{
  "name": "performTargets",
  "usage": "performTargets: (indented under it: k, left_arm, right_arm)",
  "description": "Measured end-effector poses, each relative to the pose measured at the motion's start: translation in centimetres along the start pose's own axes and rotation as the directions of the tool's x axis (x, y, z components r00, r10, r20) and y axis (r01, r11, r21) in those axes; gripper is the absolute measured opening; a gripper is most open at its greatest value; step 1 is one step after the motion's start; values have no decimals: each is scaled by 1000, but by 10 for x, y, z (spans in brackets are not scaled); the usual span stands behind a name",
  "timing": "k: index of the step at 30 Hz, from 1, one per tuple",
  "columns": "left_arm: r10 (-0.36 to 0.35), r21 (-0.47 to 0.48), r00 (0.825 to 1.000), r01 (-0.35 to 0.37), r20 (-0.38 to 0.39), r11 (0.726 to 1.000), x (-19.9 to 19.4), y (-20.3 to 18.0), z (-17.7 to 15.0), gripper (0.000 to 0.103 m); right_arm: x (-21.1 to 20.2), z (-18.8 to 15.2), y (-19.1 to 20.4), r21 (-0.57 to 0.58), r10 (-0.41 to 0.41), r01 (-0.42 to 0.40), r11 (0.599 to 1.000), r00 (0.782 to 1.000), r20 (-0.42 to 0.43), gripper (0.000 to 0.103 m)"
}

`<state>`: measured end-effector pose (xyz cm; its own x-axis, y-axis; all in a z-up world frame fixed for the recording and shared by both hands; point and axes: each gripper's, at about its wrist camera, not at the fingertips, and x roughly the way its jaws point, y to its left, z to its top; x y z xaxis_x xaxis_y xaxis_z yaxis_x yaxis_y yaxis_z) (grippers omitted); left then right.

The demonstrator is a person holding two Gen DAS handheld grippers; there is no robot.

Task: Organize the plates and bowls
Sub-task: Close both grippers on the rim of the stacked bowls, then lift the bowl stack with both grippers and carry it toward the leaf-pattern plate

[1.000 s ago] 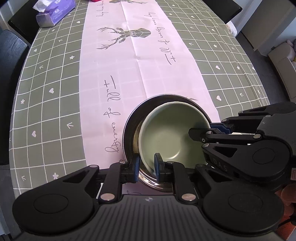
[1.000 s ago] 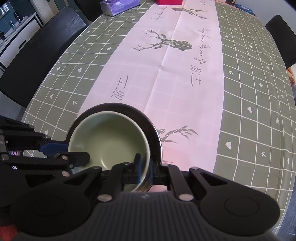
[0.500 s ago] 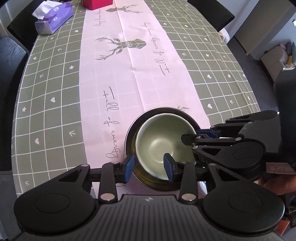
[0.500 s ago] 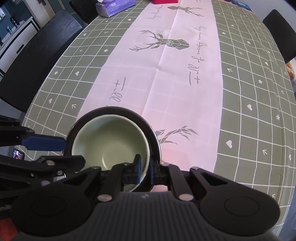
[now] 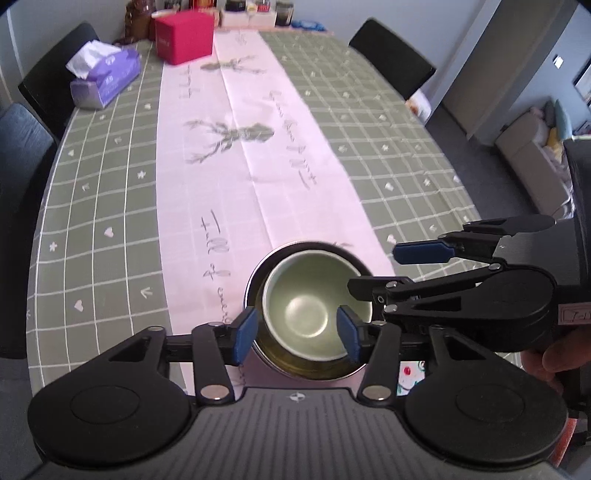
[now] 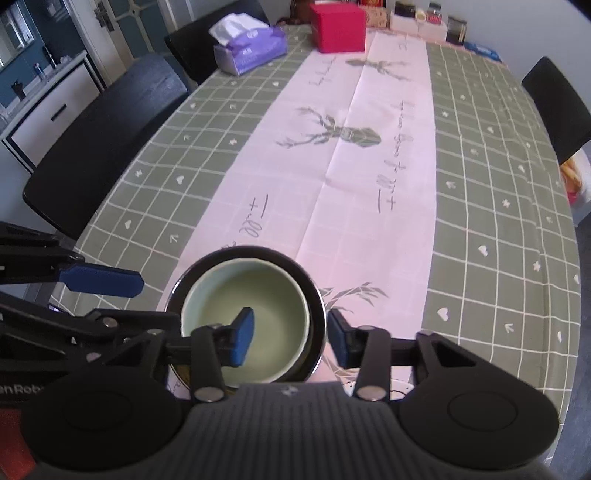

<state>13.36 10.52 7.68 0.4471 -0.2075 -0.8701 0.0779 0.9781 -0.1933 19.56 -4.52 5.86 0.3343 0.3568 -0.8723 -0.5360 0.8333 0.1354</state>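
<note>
A pale green bowl [image 5: 306, 310] sits nested inside a dark steel bowl [image 5: 255, 280] on the table's pink runner near the front edge. It also shows in the right wrist view as the green bowl [image 6: 266, 295] inside the steel bowl [image 6: 314, 291]. My left gripper [image 5: 297, 332] is open above the bowls, its blue pads clear of both rims. My right gripper [image 6: 290, 338] is open too, one pad over the green bowl, the other outside the steel rim. Neither holds anything.
A green checked tablecloth [image 5: 103, 206] covers the long table. A purple tissue box [image 5: 105, 79] and a red box [image 5: 183, 35] stand at the far end, with jars behind. Black chairs [image 6: 107, 147] line both sides.
Both grippers have opened and let go of the bowl rims, and both have lifted and drawn back. The nested bowls stay on the runner.
</note>
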Motion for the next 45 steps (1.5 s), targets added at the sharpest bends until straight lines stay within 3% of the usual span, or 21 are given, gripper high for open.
performTargets:
  k: [2, 6, 9, 16, 24, 37, 41, 45]
  left_arm:
    - [7, 1, 999, -7, 52, 1000, -6, 2, -5, 63]
    - [60, -10, 985, -59, 162, 998, -15, 9, -15, 71]
    - [46, -49, 981, -38, 186, 998, -12, 21, -24, 76]
    - [-6, -154, 992, 26, 126, 988, 22, 46, -41, 77]
    - [-137, -297, 989, 148, 57, 943, 60, 69, -46, 77]
    - [-218, -304, 967, 170, -133, 937, 85, 73, -31, 78]
    - [-240, -307, 958, 184, -158, 934, 94, 72, -30, 78]
    - [-226, -281, 963, 178, -149, 943, 102, 68, -31, 78]
  right_arm:
    - [-7, -5, -4, 4, -11, 11, 1000, 999, 38, 65]
    - [-9, -18, -14, 40, -12, 9, 999, 998, 69, 67]
    - [-3, -27, -23, 89, 13, -18, 996, 998, 65, 68]
    - [29, -38, -36, 186, 72, -71, 980, 997, 0, 69]
    - [53, -36, -41, 285, 154, -137, 949, 987, -41, 69]
    - [85, -36, -46, 360, 239, -175, 916, 961, -140, 65]
    - [90, -35, -51, 381, 259, -184, 906, 953, -157, 62]
    - [93, -36, -53, 390, 269, -184, 902, 947, -176, 59]
